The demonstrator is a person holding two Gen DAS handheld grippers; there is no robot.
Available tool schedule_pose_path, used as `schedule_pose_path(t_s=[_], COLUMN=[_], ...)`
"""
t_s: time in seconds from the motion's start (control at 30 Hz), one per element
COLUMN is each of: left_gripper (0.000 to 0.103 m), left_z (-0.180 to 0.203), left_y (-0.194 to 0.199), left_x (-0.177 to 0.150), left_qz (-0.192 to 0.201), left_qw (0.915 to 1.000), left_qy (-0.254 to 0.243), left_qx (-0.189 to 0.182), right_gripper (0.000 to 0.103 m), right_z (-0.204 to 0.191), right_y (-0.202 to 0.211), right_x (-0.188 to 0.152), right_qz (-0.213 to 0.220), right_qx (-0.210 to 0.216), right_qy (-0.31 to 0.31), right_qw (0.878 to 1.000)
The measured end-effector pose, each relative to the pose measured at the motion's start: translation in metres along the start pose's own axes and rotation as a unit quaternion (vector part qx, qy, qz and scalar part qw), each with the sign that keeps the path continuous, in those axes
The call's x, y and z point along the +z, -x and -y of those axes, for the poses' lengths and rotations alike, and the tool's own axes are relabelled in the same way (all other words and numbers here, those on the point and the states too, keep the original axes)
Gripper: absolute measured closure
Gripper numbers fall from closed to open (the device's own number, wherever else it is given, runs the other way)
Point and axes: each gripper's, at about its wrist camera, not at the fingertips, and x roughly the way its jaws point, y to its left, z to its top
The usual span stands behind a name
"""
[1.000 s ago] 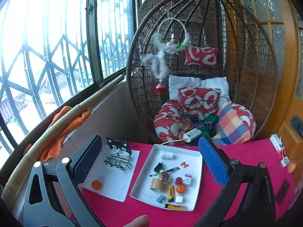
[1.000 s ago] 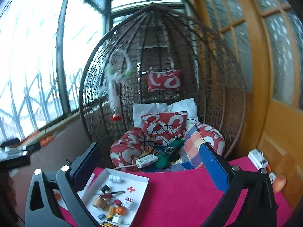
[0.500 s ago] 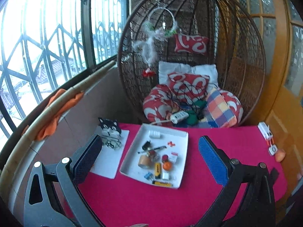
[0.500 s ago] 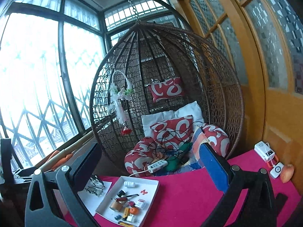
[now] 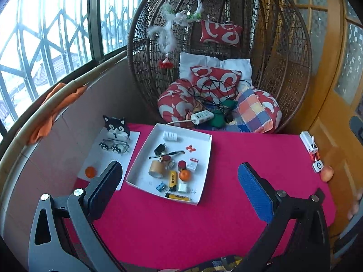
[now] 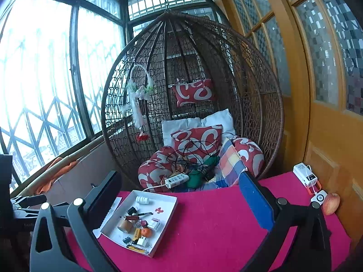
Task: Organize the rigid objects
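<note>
Gaping left gripper [image 5: 179,182] above square white tray [image 5: 205,156] on felt.

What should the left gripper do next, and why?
Probably ease forward and down toward the white tray. The left gripper is open, empty and well short of it, and the small items, such as the tape roll and lighter, lie loose there unsorted.
</note>
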Motion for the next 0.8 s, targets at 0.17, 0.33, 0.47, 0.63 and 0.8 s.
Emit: schedule_pose_path(t_s=[0.17,0.33,0.47,0.63,0.8], left_gripper=[0.0,0.0,0.0,0.0,0.0], left_z=[0.001,-0.003,-0.005,-0.005,-0.006], left_y=[0.001,0.002,0.0,-0.003,-0.006], left_x=[-0.002,-0.003,-0.002,-0.002,-0.002], left_qz=[0.001,0.005,-0.001,-0.007,-0.012], left_qw=[1.0,1.0,1.0,1.0,0.9999], left_qy=[0.0,0.004,0.004,0.002,0.003], left_qx=[0.002,0.005,0.006,0.005,0.003], right_gripper=[0.0,0.0,0.0,0.0,0.0], right_z=[-0.004,-0.005,-0.007,-0.01,-0.008], right_y=[0.001,-0.003,-0.008,-0.013,-0.015], right_x=[-0.003,-0.002,-0.003,-0.005,-0.005], right_qz=[-0.001,-0.001,-0.009,-0.016,-0.022], right_qx=[0.01,0.018,0.024,0.027,0.026], right_qy=[0.007,0.012,0.013,0.016,0.013], right_qw=[1.0,1.0,1.0,0.999,0.999])
